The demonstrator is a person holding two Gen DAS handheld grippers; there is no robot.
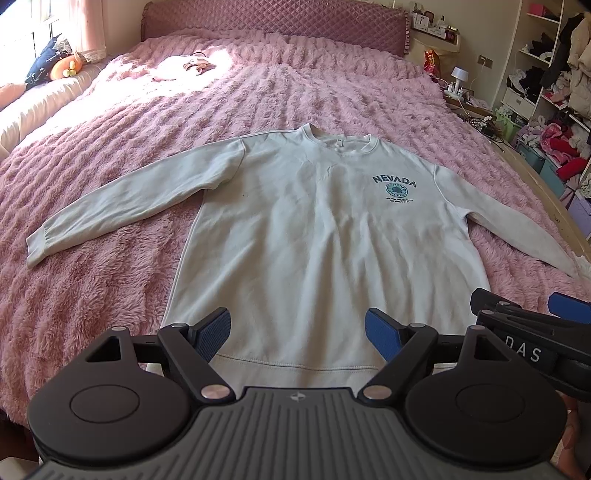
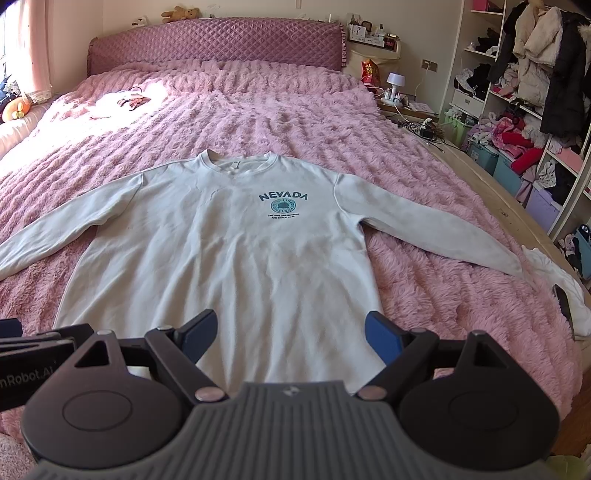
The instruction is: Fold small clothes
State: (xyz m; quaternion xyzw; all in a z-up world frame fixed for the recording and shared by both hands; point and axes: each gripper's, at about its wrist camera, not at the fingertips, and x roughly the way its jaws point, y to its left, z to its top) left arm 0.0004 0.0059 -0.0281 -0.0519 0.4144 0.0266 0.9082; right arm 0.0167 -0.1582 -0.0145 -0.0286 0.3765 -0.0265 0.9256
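My left gripper (image 1: 298, 334) and right gripper (image 2: 291, 336) hover level and side by side at the hem of the sweatshirt (image 1: 325, 236), jaws spread wide, holding nothing. The sweatshirt lies flat, face up, sleeves out, on the pink blanket (image 1: 110, 155), collar toward the headboard (image 1: 273, 22).

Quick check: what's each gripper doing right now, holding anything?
Left gripper: open, holding nothing, above the sweatshirt hem.
Right gripper: open, holding nothing.
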